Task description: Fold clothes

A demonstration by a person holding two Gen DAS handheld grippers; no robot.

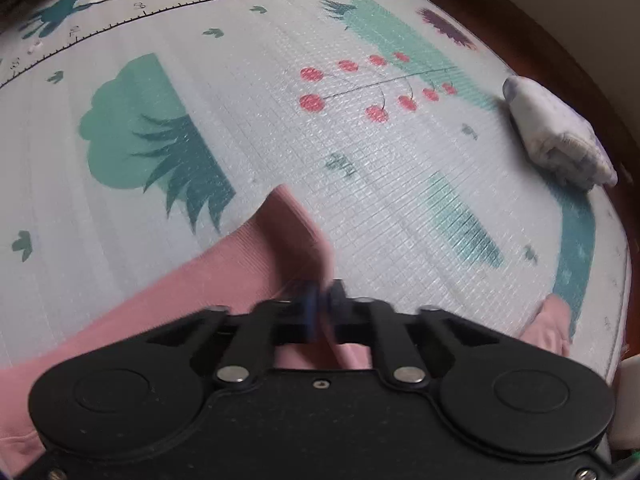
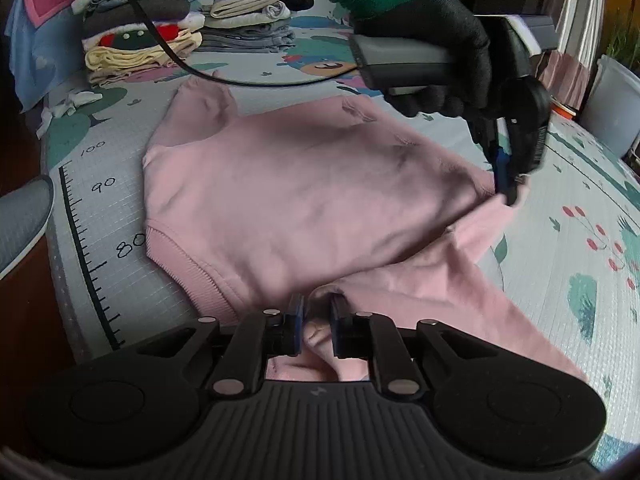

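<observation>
Pink sweatshirt lies spread on a printed play mat, its ribbed hem toward the height-ruler marking at the mat's left edge and one sleeve folded up at the far left. Left of the ruler, a grey shoe toe enters the right wrist view. Behind the garment, stacks of folded clothes stand along the far side of the mat, and a black cable curves across in front of them.

At lower centre of the right wrist view, the right gripper sits at the garment's near edge; its jaws stand narrowly apart with a bunched fold of pink fabric pinched between the blue pads. Further right, a hand in a black-and-green glove holds the left gripper, which points steeply down onto the far right corner of the sweatshirt, jaws closed on the cloth there and lifting it slightly off the mat.

In the left wrist view, the left gripper shows its jaws pressed together on a raised ridge of the pink sweatshirt, which trails to the lower left. Ahead lie the mat's tree print and red cherry print. At the right edge rests a folded white garment, well apart from the gripper.
</observation>
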